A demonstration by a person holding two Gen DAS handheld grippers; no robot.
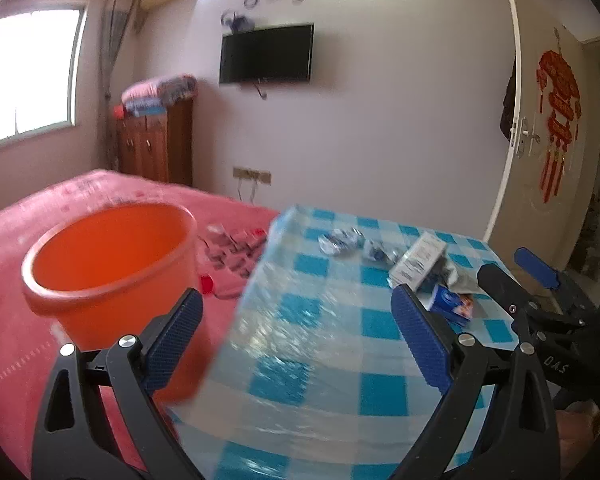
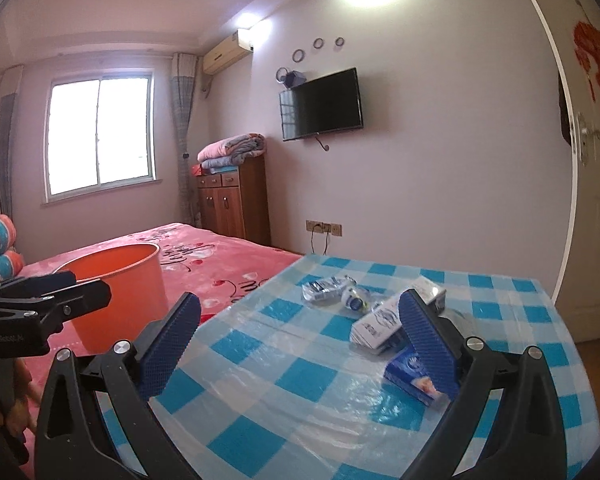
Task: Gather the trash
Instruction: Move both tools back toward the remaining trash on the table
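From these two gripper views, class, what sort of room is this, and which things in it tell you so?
Most likely a bedroom in a home: a bed with a pink cover, folded quilts stacked on a wooden cabinet, and a television mounted on the wall.

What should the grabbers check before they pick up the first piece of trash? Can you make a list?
1. Right gripper open: ok, jaws wide apart, nothing between them.
2. Left gripper open: ok, also holding nothing.
3. Orange bucket ready: ok, upright, mouth open, beside the checked table.
4. Trash within view: ok, white box, blue carton and crumpled wrappers lie on the table.
5. Bucket already has trash inside: cannot tell, the part of the inside in view shows none.
6. Gripper lined up on one piece: not ok, neither is around anything yet.
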